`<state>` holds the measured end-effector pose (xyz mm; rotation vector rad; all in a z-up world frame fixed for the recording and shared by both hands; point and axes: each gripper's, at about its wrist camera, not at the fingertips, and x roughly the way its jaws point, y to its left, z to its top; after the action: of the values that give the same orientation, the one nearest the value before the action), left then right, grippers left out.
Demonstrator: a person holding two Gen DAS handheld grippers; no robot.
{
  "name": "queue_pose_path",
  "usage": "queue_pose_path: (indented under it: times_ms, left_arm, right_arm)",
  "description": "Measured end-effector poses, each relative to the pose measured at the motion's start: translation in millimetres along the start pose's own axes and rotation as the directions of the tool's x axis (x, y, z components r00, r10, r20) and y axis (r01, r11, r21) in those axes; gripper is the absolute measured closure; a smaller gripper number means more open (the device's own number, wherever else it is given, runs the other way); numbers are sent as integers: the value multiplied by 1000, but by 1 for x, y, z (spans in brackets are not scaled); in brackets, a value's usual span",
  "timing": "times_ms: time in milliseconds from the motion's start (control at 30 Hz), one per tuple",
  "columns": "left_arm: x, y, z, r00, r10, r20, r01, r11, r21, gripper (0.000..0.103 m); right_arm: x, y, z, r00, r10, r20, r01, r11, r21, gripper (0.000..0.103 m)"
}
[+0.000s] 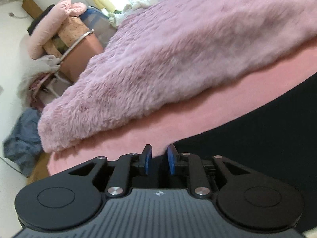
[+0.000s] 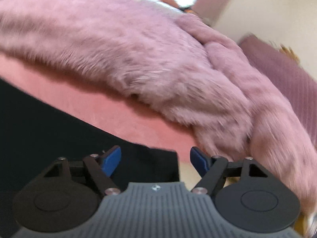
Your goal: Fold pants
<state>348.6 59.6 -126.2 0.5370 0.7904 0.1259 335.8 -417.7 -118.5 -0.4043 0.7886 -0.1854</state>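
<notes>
1. On the pink bed sheet [image 1: 178,119] lie the black fabric pants [image 1: 257,138], a flat dark spread along the near edge of the bed, seen at the right of the left wrist view and at the left of the right wrist view [image 2: 39,129]
2. The left gripper [image 1: 159,159], black with blue pads, has its jaws slightly parted with a narrow gap; nothing sits between the pads, and the pants' edge lies just beyond them
3. The right gripper [image 2: 155,160] has its jaws spread wide; a corner of the pants shows in the gap, but the pads do not press on it
4. Beyond the pants a fluffy pink-mauve fur blanket [image 1: 178,49] covers most of the bed
5. At the far left of the left wrist view, a crumpled blue-grey cloth [image 1: 21,138] lies on the floor beside the bed
</notes>
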Motion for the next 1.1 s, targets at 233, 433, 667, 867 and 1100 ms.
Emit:
queue_pose_path:
  times_ms: [233,433,667,867,1100]
  left_arm:
    - [-52,-29,-26,971,-237,11,237,971,-38,85]
    - [-43,-48,-40,960,-276,-46,273,961,-49,97]
    - [-41,-56,-50,961,-262,-91,256,964,-68,103]
    - [-45,-56,-50,949,-288,-129,275,955,-109,103]
    - [-100,-92,-65,902,-413,-128,408,911,-64,103]
  right_arm:
    - [-70,-55,-79,994,105,-14,-77,810,581,38]
    - [-72,-68,-146,979,201,27,-122,474,872,48]
    - [-54,-57,-158,983,168,80,-126,288,949,65]
    - [-60,-59,-155,991,133,28,-74,359,931,102]
    - [-98,-90,-181,992,109,-65,11,428,904,102]
